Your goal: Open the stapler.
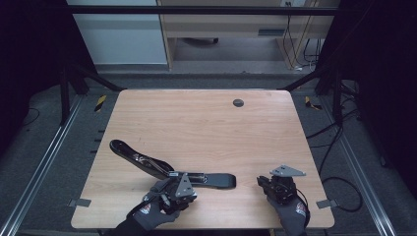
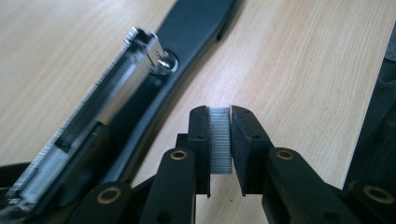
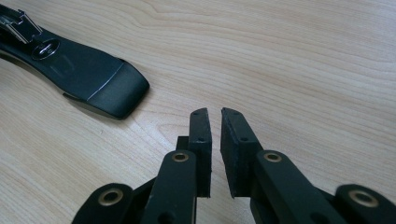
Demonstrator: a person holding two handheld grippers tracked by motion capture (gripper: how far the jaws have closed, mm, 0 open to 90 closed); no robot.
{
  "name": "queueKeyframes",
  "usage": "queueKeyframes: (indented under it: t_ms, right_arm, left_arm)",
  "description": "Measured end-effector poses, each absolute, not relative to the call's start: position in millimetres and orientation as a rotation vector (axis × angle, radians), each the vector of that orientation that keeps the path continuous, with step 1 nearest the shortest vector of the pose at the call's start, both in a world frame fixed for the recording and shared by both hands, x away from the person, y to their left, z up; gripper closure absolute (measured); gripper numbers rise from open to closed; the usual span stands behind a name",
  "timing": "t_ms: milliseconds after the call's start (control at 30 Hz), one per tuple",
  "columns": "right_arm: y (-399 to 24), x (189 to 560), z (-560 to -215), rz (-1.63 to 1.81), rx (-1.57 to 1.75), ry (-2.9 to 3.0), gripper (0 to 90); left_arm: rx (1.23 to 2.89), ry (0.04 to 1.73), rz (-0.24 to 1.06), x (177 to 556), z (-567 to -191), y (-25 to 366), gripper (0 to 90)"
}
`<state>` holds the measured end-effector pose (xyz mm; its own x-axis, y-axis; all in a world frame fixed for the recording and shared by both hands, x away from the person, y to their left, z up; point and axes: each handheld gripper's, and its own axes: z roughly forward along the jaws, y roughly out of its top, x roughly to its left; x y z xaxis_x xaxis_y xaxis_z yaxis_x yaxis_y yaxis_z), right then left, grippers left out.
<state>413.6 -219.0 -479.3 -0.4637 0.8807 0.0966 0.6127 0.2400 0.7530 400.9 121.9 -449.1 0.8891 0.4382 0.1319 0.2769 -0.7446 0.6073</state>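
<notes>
A black stapler [image 1: 216, 180] lies opened out flat near the table's front edge. Its top arm [image 1: 133, 155], with the metal magazine [image 2: 107, 102], stretches toward the back left. My left gripper [image 1: 192, 187] sits just in front of the stapler's hinge, shut on a short strip of silver staples [image 2: 220, 140] held upright between its pads. In the left gripper view the stapler base [image 2: 196, 28] runs ahead and to the left of that gripper [image 2: 220, 116]. My right gripper [image 1: 261, 182] rests to the right of the base's rounded end [image 3: 93, 79]. Its jaws [image 3: 214, 114] are almost together with nothing between them.
The wooden table [image 1: 206, 128] has a small round dark grommet [image 1: 238, 103] near its back edge. Black frame posts and cables stand on the floor to both sides. A desk stands behind the table.
</notes>
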Motion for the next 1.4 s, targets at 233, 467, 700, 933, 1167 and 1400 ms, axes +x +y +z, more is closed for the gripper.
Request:
queueKeyframes:
  t_ms: [233, 467, 700, 933, 1167, 1400]
  right_arm:
    - [-219, 414, -479, 1.071, 1.379, 2.168, 82.9]
    - [-219, 414, -479, 1.074, 1.378, 2.167, 82.9]
    - [-220, 414, -479, 1.075, 1.375, 2.164, 82.9]
    - [-220, 414, -478, 1.081, 1.388, 2.158, 83.0]
    - [-221, 414, -478, 1.078, 1.385, 2.159, 83.3]
    - [-221, 414, -478, 1.082, 1.381, 2.159, 83.3]
  left_arm:
    - [2.435, 0.505, 0.383, 411, -431, 125, 77.9]
    - [2.439, 0.489, 0.408, 422, -417, 127, 77.9]
    - [2.446, 0.466, 0.421, 434, -404, 128, 77.9]
    - [2.467, 0.440, 0.422, 445, -400, 130, 77.9]
    - [2.493, 0.409, 0.394, 458, -400, 133, 77.9]
    - [2.503, 0.372, 0.361, 467, -403, 135, 77.9]
